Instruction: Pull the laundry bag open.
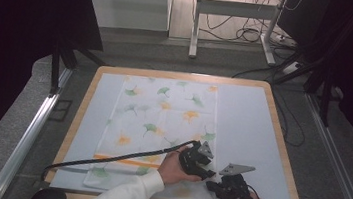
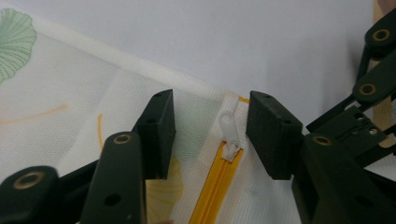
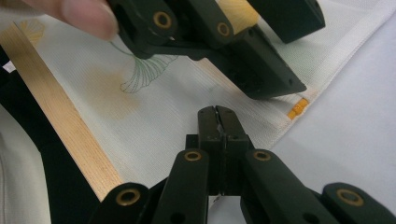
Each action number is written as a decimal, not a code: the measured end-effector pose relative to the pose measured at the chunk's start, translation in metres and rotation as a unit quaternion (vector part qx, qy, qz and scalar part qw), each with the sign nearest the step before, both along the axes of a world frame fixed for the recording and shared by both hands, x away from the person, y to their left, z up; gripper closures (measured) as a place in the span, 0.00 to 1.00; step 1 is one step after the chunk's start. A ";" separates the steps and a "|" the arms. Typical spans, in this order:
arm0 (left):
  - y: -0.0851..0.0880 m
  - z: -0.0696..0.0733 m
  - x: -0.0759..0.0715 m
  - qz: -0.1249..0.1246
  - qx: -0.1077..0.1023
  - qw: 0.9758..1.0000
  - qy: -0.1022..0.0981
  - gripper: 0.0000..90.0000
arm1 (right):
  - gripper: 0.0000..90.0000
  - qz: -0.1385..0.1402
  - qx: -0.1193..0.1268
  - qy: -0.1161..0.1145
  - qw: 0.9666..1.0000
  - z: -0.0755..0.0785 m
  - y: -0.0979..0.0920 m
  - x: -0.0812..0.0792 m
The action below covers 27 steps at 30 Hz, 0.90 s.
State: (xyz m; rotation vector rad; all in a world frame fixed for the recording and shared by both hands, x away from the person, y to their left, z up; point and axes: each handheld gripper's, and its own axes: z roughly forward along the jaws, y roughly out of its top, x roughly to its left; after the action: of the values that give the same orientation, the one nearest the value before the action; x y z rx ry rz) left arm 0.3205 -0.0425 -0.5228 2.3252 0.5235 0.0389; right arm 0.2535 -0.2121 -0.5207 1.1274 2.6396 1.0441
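Observation:
A white fabric cover printed with green and orange ginkgo leaves lies flat on the table. Its yellow zipper runs along the near edge and ends in a white pull tab. My left gripper is open over the cover's near right corner, with the pull tab between its jaws and touched by neither pad. In the high view the left gripper points right. My right gripper is shut right beside it, a thin sliver of the cover's cloth pinched between its pads. Its place in the high view is the front edge.
A pale blue mat covers the wooden table, whose rim runs close on the right. The left gripper's cable trails across the cover to the front left. Desk legs and floor cables lie beyond the table.

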 end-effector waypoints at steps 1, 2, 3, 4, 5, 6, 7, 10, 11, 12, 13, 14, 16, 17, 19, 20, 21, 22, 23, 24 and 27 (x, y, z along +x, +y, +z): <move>0.000 0.000 0.000 -0.001 -0.001 1.000 0.002 0.59 | 0.99 0.000 0.000 0.000 1.000 0.000 0.000 0.000; 0.000 0.000 0.000 -0.002 -0.001 1.000 0.002 0.61 | 0.99 0.000 0.000 0.000 1.000 0.000 0.000 0.000; 0.000 0.000 0.000 -0.002 -0.001 1.000 0.002 0.62 | 0.99 0.000 0.000 0.000 1.000 0.000 0.000 0.000; 0.000 0.000 0.000 -0.004 -0.001 1.000 0.001 0.65 | 0.99 0.001 0.000 0.000 1.000 0.000 0.000 0.000; 0.001 0.000 0.000 -0.006 0.000 1.000 0.003 0.67 | 0.99 0.001 0.000 0.000 1.000 0.000 0.000 0.000; 0.001 0.000 0.000 -0.009 0.000 1.000 0.006 0.69 | 0.99 0.001 0.000 0.000 1.000 0.000 0.000 0.000; 0.001 0.000 0.000 -0.012 -0.001 1.000 0.007 0.73 | 0.99 0.001 0.000 0.000 1.000 0.000 0.000 0.000; 0.000 0.000 -0.001 -0.014 -0.005 1.000 0.012 0.80 | 0.99 0.002 -0.002 0.000 1.000 0.000 0.000 0.000; 0.000 0.000 -0.001 -0.014 -0.004 1.000 0.013 0.82 | 0.99 0.002 -0.003 0.000 1.000 0.000 0.000 0.000; 0.001 0.000 -0.001 -0.015 -0.004 1.000 0.012 0.83 | 0.99 0.002 -0.003 0.000 1.000 0.000 0.000 0.000; 0.001 0.000 -0.001 -0.014 -0.001 1.000 0.010 0.86 | 0.99 0.001 -0.002 0.000 1.000 0.000 0.000 0.000; 0.001 0.001 -0.001 -0.015 -0.001 1.000 0.012 0.88 | 0.99 0.001 -0.002 0.000 1.000 0.000 0.000 0.000; 0.002 0.001 0.000 -0.016 -0.002 1.000 0.014 0.90 | 0.99 0.001 -0.001 -0.001 1.000 0.000 0.000 0.000; 0.001 0.001 -0.001 -0.016 -0.004 1.000 0.015 0.91 | 0.99 0.001 -0.001 0.000 1.000 0.000 0.000 0.000; 0.001 0.001 -0.002 -0.018 -0.006 1.000 0.015 0.93 | 0.99 0.000 0.000 0.001 1.000 0.000 0.000 0.000; 0.002 0.001 -0.002 -0.018 -0.005 1.000 0.013 0.94 | 0.99 0.000 0.000 0.002 1.000 0.000 0.000 0.000; 0.002 0.001 -0.002 -0.018 -0.005 1.000 0.013 0.94 | 0.99 -0.001 0.000 0.002 1.000 0.000 0.000 0.000; 0.002 0.001 -0.002 -0.017 -0.005 1.000 0.012 0.94 | 0.99 -0.001 -0.001 0.002 1.000 0.001 -0.001 0.001; 0.002 0.001 -0.002 -0.016 -0.004 1.000 0.011 0.95 | 0.99 -0.003 -0.001 0.002 1.000 0.001 -0.001 0.001; 0.002 0.002 -0.002 -0.015 -0.003 1.000 0.008 0.96 | 0.99 -0.005 0.000 0.000 1.000 0.001 -0.002 0.001; 0.002 0.002 -0.002 -0.011 -0.004 1.000 0.008 1.00 | 0.99 -0.014 -0.002 -0.005 1.000 0.003 -0.003 0.002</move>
State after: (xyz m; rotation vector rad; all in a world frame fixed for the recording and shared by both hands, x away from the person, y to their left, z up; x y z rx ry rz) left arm 0.3186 -0.0401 -0.5212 2.3259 0.5042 0.0081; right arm 0.2558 -0.2151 -0.5182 1.1512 2.6091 1.0365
